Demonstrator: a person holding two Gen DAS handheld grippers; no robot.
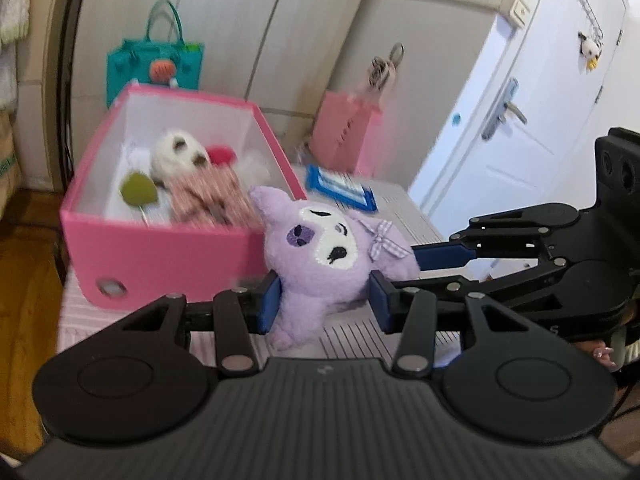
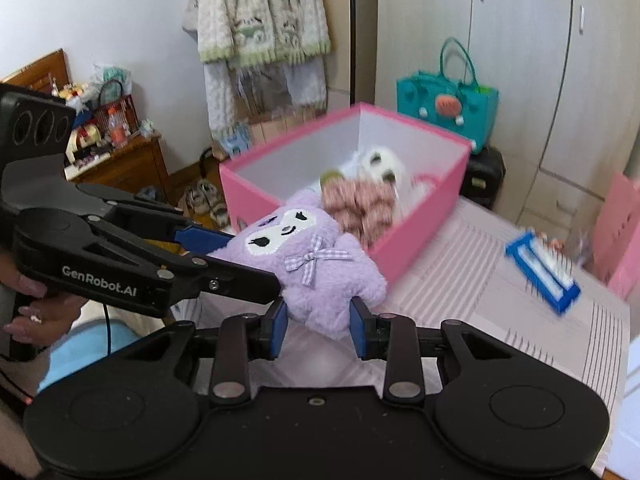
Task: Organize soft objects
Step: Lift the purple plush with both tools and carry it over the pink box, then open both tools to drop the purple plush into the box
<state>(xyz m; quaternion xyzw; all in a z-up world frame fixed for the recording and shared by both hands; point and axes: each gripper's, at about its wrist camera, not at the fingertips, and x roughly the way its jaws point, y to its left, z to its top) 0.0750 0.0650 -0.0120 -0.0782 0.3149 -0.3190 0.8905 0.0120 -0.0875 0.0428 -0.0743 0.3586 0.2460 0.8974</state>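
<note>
A striped pink cloth covers the surface under everything. On it, at ten o'clock in the left wrist view and at twelve in the right, stands an open pink box with a white panda-like toy and a pink-striped soft piece inside. A teal bag stands behind the box, at eleven and at one o'clock respectively. The purple plush hangs in front of the box's near wall, off the cloth, both grippers clamped on it. The left gripper pinches its lower body. The right gripper squeezes another end of it. A blue-framed packet lies on the cloth at three o'clock in the right view.
</note>
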